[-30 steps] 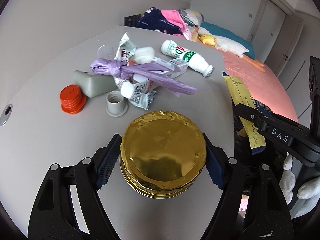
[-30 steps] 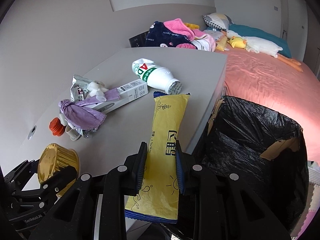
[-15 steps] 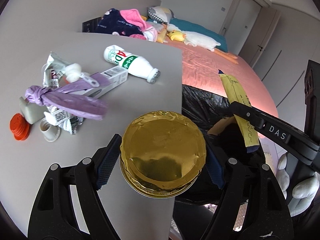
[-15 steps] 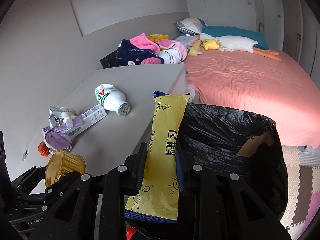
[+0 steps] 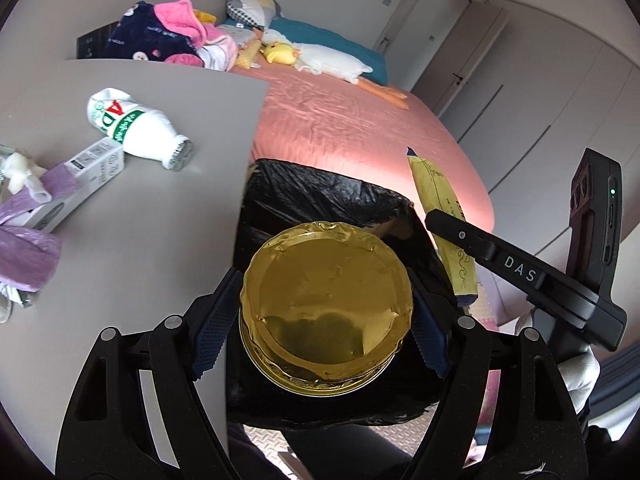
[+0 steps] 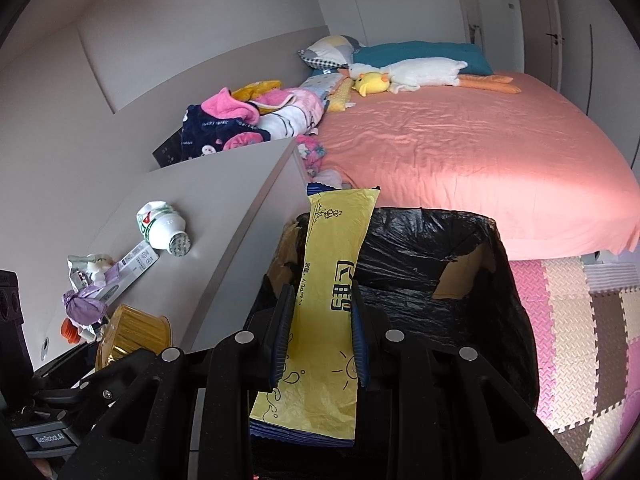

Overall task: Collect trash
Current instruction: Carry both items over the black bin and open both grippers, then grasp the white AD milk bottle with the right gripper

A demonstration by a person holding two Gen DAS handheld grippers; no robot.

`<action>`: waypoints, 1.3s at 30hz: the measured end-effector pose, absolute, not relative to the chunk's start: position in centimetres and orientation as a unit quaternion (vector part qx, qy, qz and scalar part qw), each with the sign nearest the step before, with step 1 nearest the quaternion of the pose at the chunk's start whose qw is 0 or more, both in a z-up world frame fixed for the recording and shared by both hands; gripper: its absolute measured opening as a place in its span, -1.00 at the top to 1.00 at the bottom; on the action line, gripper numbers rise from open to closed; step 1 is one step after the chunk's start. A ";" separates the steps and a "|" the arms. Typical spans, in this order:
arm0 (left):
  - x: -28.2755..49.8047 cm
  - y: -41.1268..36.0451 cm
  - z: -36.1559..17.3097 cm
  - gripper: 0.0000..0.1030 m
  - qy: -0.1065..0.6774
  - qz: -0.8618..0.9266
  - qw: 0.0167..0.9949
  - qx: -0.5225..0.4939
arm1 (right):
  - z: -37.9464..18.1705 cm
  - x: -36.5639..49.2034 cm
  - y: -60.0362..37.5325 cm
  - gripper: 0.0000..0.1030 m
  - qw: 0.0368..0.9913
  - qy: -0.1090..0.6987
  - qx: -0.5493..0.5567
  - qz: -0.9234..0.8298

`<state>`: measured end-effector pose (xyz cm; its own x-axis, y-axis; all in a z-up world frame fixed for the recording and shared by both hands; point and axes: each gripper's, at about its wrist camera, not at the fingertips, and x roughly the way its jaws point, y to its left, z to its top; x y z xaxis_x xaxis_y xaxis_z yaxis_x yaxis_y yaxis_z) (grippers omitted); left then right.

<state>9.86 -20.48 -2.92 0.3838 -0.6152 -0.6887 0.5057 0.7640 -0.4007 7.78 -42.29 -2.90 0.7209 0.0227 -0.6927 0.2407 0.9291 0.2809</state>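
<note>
Gold foil cup [image 5: 326, 312] between the opening jaws of the left gripper [image 5: 320, 320], above the black-lined bin [image 5: 320, 196] beside the grey table [image 5: 140, 240]; right gripper [image 6: 320, 322] clamped on a yellow wrapper [image 6: 332, 280] over the same bin [image 6: 460, 280]; white bottle [image 5: 136, 130] lying on the table

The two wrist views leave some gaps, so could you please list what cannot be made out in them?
- Inside of the black-lined trash bin: in the left wrist view the gold foil cup covers it; in the right wrist view the yellow wrapper and the right hand-held gripper cover it.
- Cup contents: sealed by foil.
- Purple bag: cut off by the left edge of the left wrist view.
- Carton print: too small.
</note>
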 end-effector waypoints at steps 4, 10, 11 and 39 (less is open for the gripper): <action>10.5 -22.1 -3.7 -0.89 0.456 -0.343 0.819 -0.059 | -2.4 6.7 -45.1 -0.48 0.905 0.345 0.207 -0.138; 10.6 -22.5 -4.4 -0.89 0.459 -0.331 0.823 -0.054 | -2.3 6.2 -46.6 -0.50 0.905 0.335 0.213 -0.150; 10.5 -22.4 -4.3 -0.89 0.456 -0.327 0.826 -0.051 | -2.4 6.3 -46.6 -0.50 0.905 0.336 0.213 -0.148; 10.4 -13.0 -1.6 -0.89 0.415 -0.238 0.876 -0.057 | -1.7 11.6 -35.3 -0.50 0.925 0.357 0.129 0.004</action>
